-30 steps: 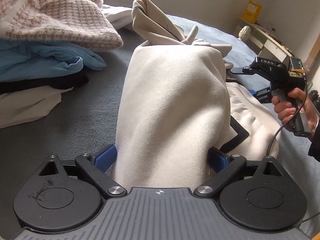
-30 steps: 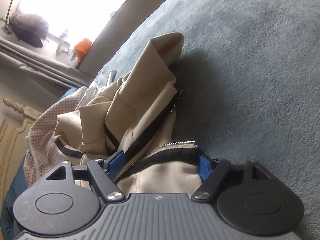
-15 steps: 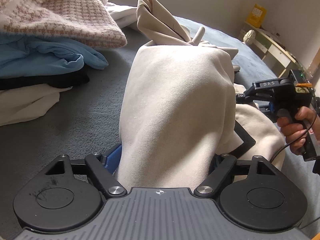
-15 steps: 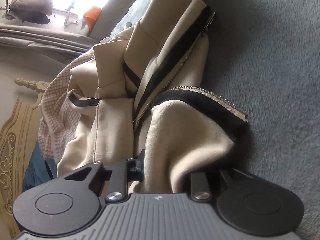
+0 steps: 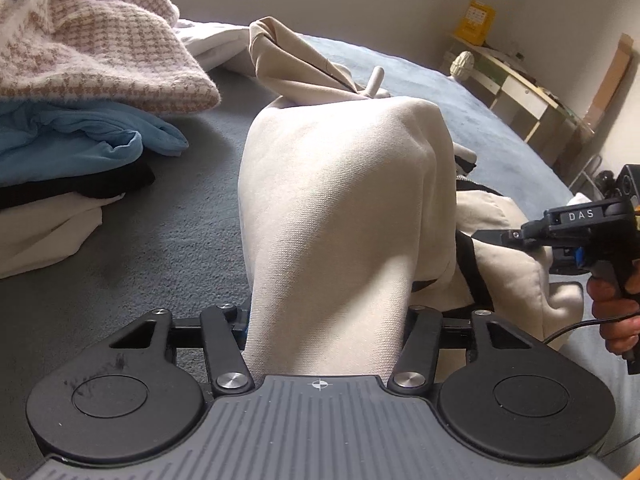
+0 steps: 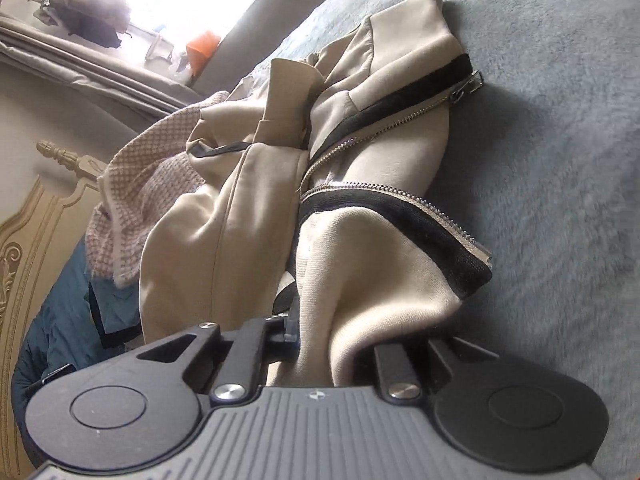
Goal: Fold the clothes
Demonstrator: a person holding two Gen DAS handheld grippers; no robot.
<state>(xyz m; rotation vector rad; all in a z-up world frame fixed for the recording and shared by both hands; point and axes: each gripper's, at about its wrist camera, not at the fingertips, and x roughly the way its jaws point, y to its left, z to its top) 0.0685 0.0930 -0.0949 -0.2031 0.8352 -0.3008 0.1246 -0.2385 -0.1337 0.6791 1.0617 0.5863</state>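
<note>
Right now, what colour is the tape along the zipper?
Black zipper tape, clearest in the right wrist view.

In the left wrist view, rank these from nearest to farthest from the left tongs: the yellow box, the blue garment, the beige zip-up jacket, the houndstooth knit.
1. Beige zip-up jacket, gripped in the left tongs.
2. Blue garment, on the left of the bed.
3. Houndstooth knit, stacked above it, farther back.
4. Yellow box, on the far right shelf.

A cream jacket (image 5: 336,208) with black zipper tape (image 6: 400,208) is seen at centre. A pink-and-white houndstooth knit (image 5: 96,52) is shown at ten o'clock, above a light-blue garment (image 5: 72,148), a black one (image 5: 80,184) and a white one (image 5: 44,232). The bed (image 5: 168,216) is covered in grey-blue.
</note>
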